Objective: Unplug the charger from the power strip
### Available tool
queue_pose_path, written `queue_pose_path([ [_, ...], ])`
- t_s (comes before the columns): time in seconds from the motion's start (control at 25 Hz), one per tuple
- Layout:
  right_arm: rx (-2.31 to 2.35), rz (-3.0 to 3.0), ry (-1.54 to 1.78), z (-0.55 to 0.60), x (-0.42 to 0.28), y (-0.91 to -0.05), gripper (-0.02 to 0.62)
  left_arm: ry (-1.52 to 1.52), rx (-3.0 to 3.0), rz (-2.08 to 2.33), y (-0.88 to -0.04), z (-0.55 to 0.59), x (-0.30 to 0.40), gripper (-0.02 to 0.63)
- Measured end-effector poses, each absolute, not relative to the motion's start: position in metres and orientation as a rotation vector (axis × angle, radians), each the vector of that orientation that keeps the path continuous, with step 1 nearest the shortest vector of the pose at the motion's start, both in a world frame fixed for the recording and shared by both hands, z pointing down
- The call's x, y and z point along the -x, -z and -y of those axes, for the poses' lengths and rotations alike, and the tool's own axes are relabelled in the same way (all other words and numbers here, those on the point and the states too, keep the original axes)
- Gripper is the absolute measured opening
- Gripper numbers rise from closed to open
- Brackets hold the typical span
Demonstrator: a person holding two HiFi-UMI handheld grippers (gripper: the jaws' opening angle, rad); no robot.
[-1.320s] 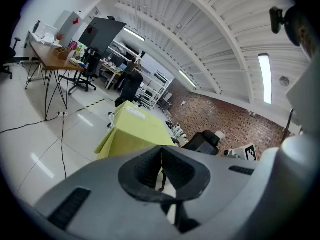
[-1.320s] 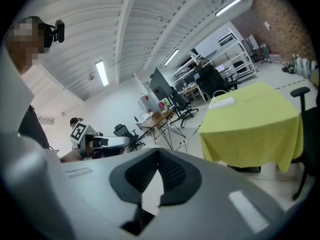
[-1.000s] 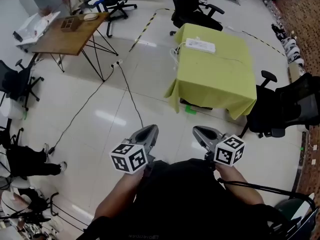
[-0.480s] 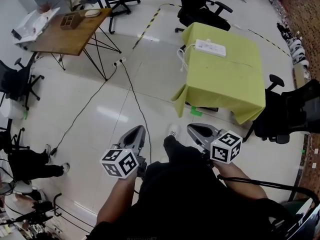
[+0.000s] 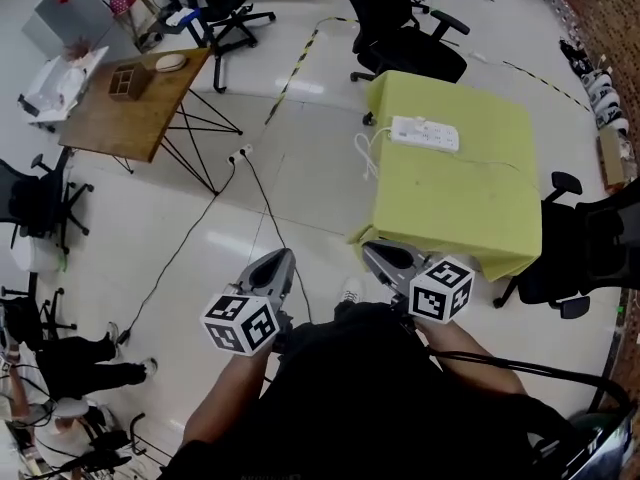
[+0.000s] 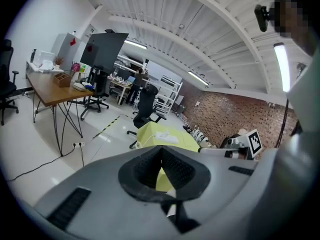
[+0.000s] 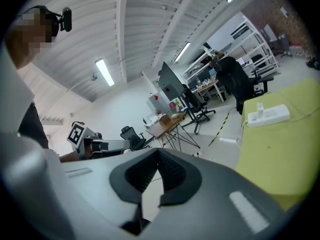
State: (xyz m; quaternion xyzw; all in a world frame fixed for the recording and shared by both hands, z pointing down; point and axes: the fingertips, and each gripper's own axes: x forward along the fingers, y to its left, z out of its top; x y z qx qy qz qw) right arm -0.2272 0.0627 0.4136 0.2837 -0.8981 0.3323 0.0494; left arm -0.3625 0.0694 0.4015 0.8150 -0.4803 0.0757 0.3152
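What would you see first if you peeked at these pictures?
The bright yellow-green table on the right of the head view jumps out first, with a white power strip lying near its far edge. Just below it, close to the camera, the left gripper and right gripper point toward that table, both shut and empty.

A power strip (image 5: 426,134) is lying near the far left corner of the yellow-green table (image 5: 470,203), with what looks like a small white charger (image 5: 417,124) sitting in it, barely distinguishable. A white cord (image 5: 366,154) is hanging over the table's left edge. The left gripper (image 5: 277,261) and right gripper (image 5: 378,256) are pointing forward above the floor (image 5: 300,188), the right one showing just beside the table's near left corner. A wooden table (image 5: 130,108) is standing well apart at the left.
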Motion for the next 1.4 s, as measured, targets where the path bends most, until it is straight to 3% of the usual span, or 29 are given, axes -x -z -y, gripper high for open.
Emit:
queue_pose_path([
  [0.28,-1.014,2.709,-1.091,0.024,0.185,-0.423,0.003,-0.224,-2.225,1.198,-0.394,0.030,0.322,0.006],
  [0.88,-1.525,2.511,-1.168,0.065,0.083,-0.451,0.003,-0.370,-2.349,0.773,-0.426,0.135,0.215,0.006],
  [1.4,-1.974,2.191,-1.070,0.162,0.079,-0.456,0.003,-0.522,-2.485,0.323,-0.438,0.257,0.201,0.006],
])
